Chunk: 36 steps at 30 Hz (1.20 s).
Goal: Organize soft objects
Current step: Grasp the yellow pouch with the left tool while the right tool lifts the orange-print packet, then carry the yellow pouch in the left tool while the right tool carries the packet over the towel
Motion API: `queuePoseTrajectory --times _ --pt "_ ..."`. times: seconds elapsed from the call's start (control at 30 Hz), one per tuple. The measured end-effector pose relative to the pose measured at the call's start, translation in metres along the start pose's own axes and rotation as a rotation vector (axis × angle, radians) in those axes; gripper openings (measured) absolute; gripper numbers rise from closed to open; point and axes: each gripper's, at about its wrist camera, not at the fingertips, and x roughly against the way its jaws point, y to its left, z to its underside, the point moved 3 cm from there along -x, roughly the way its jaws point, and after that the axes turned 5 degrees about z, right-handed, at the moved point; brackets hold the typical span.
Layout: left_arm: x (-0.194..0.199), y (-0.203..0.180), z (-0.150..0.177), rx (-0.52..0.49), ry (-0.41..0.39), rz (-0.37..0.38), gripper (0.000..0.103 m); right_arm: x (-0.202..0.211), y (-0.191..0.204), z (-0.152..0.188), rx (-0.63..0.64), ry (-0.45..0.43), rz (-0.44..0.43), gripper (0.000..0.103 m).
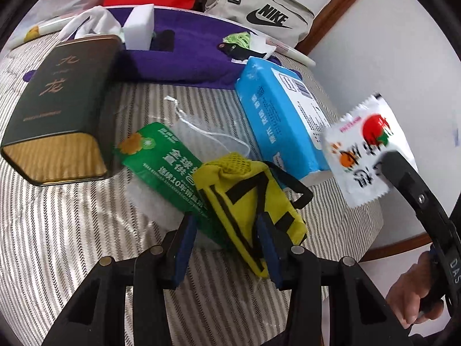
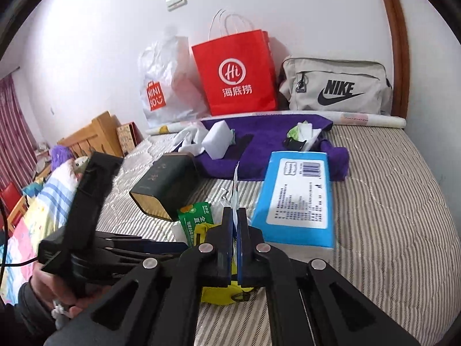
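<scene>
Black tongs [image 1: 227, 248] (blue pads), apparently grey-sleeved.

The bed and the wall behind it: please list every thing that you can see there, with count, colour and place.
white packet: 1, white with red and orange print, held above the bed's right side
yellow pouch: 1, yellow with black straps, front of the bed
green pack: 1, green, under the pouch's left edge
blue tissue pack: 1, blue, right of centre
dark tin: 1, dark green and gold, lying on the left
purple towel: 1, purple, rear
white sponge block: 1, on the towel
red paper bag: 1, at the wall
grey Nike bag: 1, rear right
Miniso plastic bag: 1, translucent white, rear left
left gripper: open, over the pouch
right gripper: shut on the packet
</scene>
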Motion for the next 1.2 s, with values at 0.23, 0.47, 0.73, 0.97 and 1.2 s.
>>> queuePoseTrajectory --times 0.23,0.47,0.73,0.97,1.2 --pt "-0.013 -0.016 -0.004 -0.058 0.018 -0.076 0.038 0.022 -0.026 0.02 -0.041 0.001 -0.029 0.002" --pt "-0.014 -0.014 -0.001 -0.02 0.006 -0.052 0.02 0.027 -0.051 0.048 -0.092 0.038 -0.022 0.002" --pt "0.021 -0.007 0.009 -0.005 -0.026 -0.025 0.013 0.015 -0.06 0.072 -0.14 0.084 -0.025 0.002" --pt "0.059 0.028 0.023 0.054 -0.074 -0.079 0.013 0.007 -0.057 0.076 -0.129 0.101 -0.014 0.002" --pt "0.091 0.077 0.034 0.146 -0.131 -0.132 0.013 -0.003 -0.05 0.076 -0.105 0.116 0.016 0.002"
